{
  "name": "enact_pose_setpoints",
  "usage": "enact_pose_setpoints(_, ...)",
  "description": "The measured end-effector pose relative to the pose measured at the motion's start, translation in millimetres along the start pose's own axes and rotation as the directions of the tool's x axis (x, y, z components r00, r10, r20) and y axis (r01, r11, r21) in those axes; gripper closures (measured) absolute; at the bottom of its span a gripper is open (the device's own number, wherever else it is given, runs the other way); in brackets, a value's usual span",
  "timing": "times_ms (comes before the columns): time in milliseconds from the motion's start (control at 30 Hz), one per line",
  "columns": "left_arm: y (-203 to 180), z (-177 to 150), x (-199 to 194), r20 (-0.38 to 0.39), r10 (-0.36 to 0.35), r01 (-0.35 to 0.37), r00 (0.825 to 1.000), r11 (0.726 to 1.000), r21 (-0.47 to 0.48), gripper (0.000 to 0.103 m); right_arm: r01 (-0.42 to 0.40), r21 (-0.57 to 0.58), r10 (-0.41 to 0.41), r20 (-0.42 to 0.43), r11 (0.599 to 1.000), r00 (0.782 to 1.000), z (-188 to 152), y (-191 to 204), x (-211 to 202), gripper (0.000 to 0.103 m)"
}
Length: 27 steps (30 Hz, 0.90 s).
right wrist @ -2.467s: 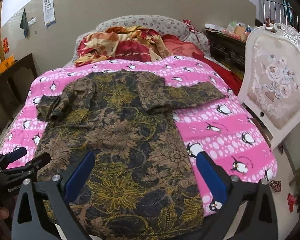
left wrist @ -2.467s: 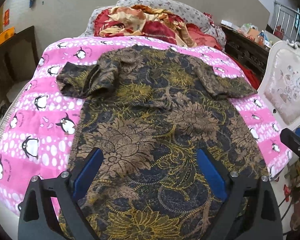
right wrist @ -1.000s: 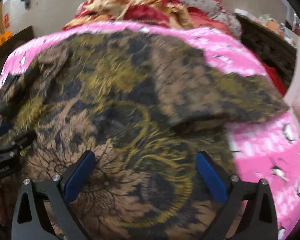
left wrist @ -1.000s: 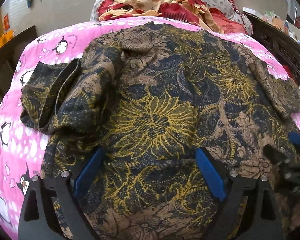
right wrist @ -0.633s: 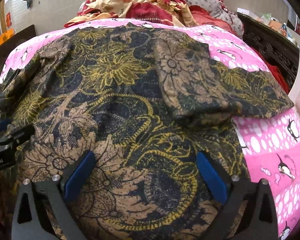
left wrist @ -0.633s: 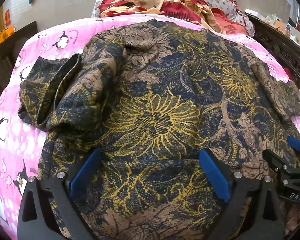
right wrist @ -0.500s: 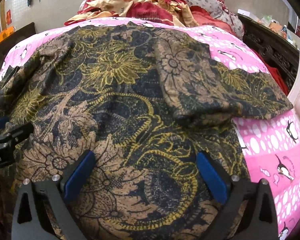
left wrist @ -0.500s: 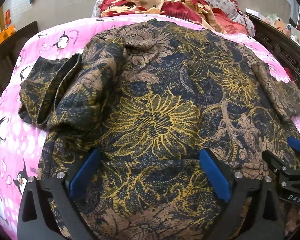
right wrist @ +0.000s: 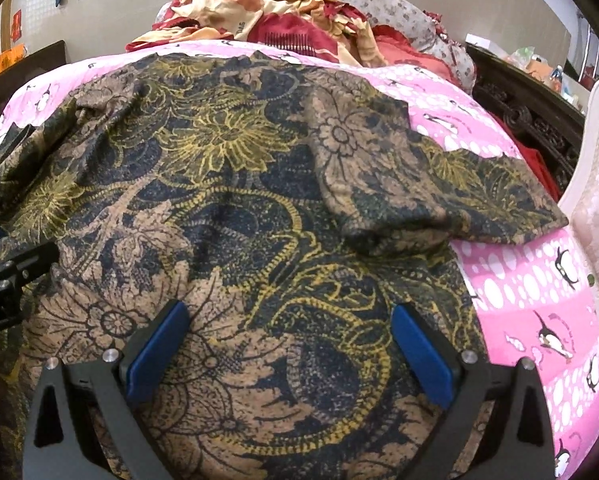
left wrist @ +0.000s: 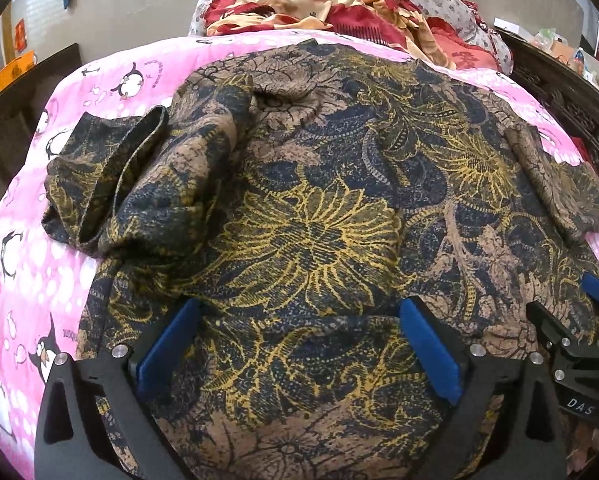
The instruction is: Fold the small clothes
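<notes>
Soft woven-looking dress [left wrist: 311,236] — dark navy ground w/ tan and mustard-yellow floral print, big petal-burst flower near the middle — lies spread on a pink penguin-print blanket [left wrist: 31,288] w/ white dots, covering most of the bed. Fabric mostly flat but rumpled; a shallow crosswise crease runs between the left gripper's [left wrist: 297,346] blue pads. Its own left sleeve [left wrist: 111,188] is bunched and folded on itself, cuff opening showing a hemmed edge; the other sleeve [right wrist: 439,196] lies flatter, angled out over the pink blanket, w/ a rounded fold at its lower edge. Left gripper: black angular frame, jaws spread wide, the blue pads straddling the cloth at mid-body, nothing pinched. Right gripper [right wrist: 289,344]: same build, jaws also wide apart, over the tan-heavy part of the print, gripping nothing; whether the pads touch the cloth — can't tell. Each gripper shows at the edge of the other's view, just beside it. At the bed's far end, a crumpled heap of red and cream bedding [left wrist: 323,4] against a grey flowered pillow [right wrist: 379,4]. Dark carved wood furniture [right wrist: 539,120] to the right, w/ a white ornate chair [right wrist: 595,200] w/ padded floral back beside it.
</notes>
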<state>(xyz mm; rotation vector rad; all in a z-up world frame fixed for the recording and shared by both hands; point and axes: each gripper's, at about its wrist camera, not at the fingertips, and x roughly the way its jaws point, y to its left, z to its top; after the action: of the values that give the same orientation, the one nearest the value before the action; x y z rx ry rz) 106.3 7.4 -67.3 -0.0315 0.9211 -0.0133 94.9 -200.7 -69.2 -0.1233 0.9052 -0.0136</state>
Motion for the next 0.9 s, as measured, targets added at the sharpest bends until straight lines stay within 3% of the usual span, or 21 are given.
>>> enact_pose_setpoints(733,2,-2,-2,0.010,-0.029,0.029,1.000,1.000,-0.010,0.018,0.004,-0.002,-0.004,-0.009,1.000,1.000,1,1,2,0.000)
enact_pose_setpoints(900,10,-5,-22,-0.009,-0.072,0.072,0.997,0.997,0.021,0.036,0.016,-0.010,-0.016,0.001,1.000,1.000,1,0,1,0.000)
